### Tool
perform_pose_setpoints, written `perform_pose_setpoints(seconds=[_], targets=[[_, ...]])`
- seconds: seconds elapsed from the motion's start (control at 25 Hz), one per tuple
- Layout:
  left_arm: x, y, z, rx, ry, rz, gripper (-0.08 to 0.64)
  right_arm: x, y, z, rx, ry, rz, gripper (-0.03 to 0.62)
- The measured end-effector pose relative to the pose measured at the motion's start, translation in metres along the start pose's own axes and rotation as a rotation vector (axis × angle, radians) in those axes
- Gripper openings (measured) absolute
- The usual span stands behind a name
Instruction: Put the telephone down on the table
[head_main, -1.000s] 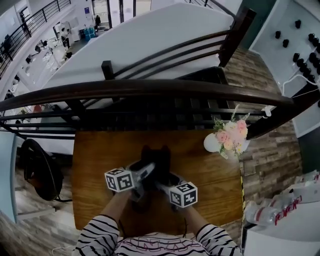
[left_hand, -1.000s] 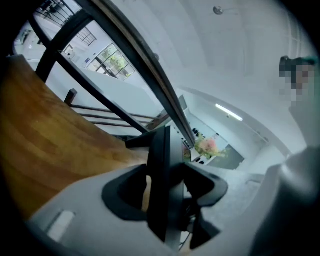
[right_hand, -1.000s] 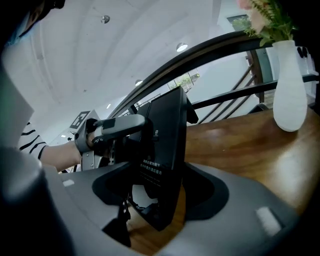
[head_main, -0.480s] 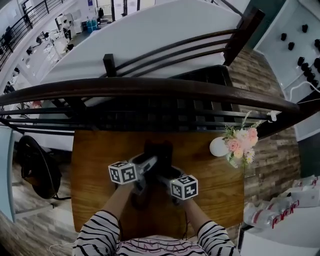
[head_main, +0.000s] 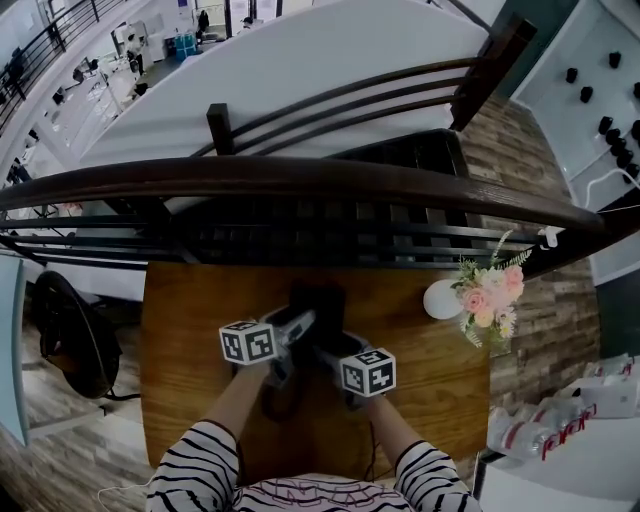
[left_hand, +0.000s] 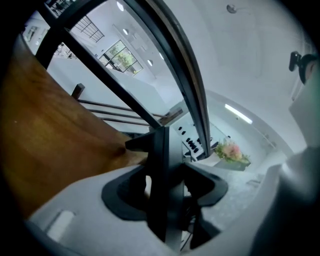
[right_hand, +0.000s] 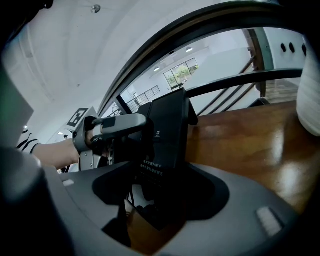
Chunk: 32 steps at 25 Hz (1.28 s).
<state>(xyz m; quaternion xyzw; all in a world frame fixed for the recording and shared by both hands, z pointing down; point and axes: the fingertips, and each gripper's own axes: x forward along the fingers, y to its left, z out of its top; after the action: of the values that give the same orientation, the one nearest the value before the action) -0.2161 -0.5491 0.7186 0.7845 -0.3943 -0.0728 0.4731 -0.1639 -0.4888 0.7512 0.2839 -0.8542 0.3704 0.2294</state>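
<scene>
Wooden table underlies the telephone, its long axis upright.

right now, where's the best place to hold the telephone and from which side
Its lower end, from the person's side, one gripper at each flank. The telephone is a flat dark slab standing on end over the table, and the left gripper and right gripper hold it just so.
</scene>
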Motion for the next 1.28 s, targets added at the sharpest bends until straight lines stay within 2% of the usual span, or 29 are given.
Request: perform_pose_setpoints(seconds=[0.52, 0.68, 0.92, 1.28], targets=[[0.003, 0.004, 0.001, -0.038, -0.011, 0.000, 0.242, 0.000, -0.004, 0.001, 0.025, 0.002, 0.006, 0.305], [0.000, 0.003, 0.003, -0.051, -0.038, 0.014, 0.319, -0.004, -0.006, -0.001, 0.069, -0.018, -0.022, 0.313], [-0.012, -0.005, -0.002, 0.000, -0.037, 0.057, 0.379, -0.022, -0.007, -0.002, 0.090, -0.061, -0.056, 0.316], [-0.047, -0.041, -0.006, 0.109, -0.094, 0.095, 0.382, -0.068, 0.015, -0.002, 0.094, -0.160, -0.049, 0.290]])
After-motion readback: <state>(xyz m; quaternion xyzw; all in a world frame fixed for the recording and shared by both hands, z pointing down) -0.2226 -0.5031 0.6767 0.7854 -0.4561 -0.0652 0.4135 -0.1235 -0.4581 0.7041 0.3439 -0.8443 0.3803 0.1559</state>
